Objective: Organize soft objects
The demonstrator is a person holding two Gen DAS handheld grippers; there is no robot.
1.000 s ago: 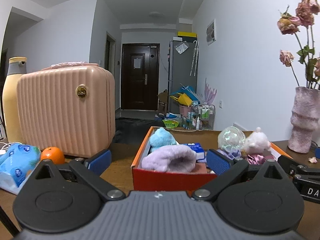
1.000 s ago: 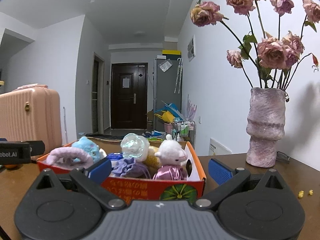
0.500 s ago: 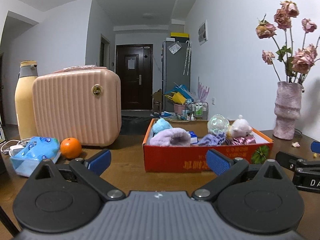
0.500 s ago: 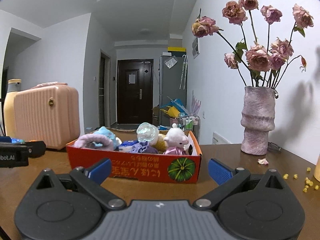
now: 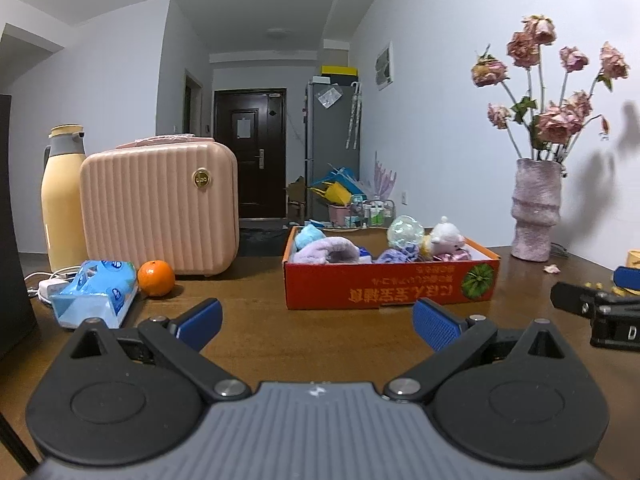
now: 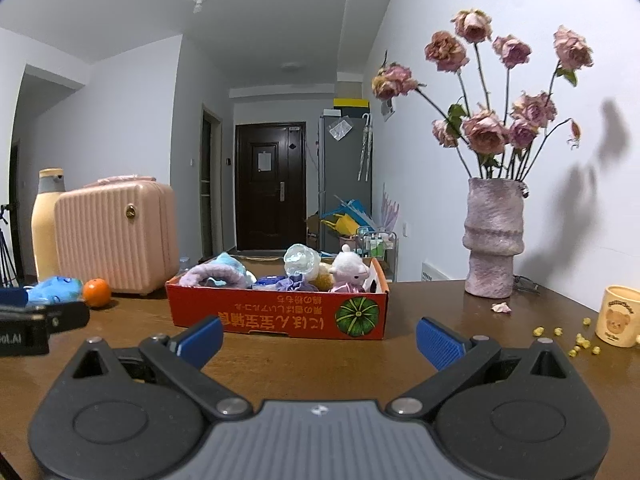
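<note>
Red box [image 5: 390,290] full of toys [image 6: 350,270]; both my fingers [image 5: 316,322] [image 6: 318,330] spread, empty. Risk: reaching right clips vase [image 6: 494,238].

red box [image 5: 390,290] sat on table, upright, open-topped | soft toys inside: lilac plush [image 5: 326,250] at its left end | white plush [image 5: 446,236] at right end | clear ball [image 5: 405,231] between

The red box [image 5: 390,290] wall hides the lower parts of the soft toys [image 6: 348,270]. The other gripper [image 5: 600,314] is cut off by the left view's right edge; the box lettering is unreadable
</note>
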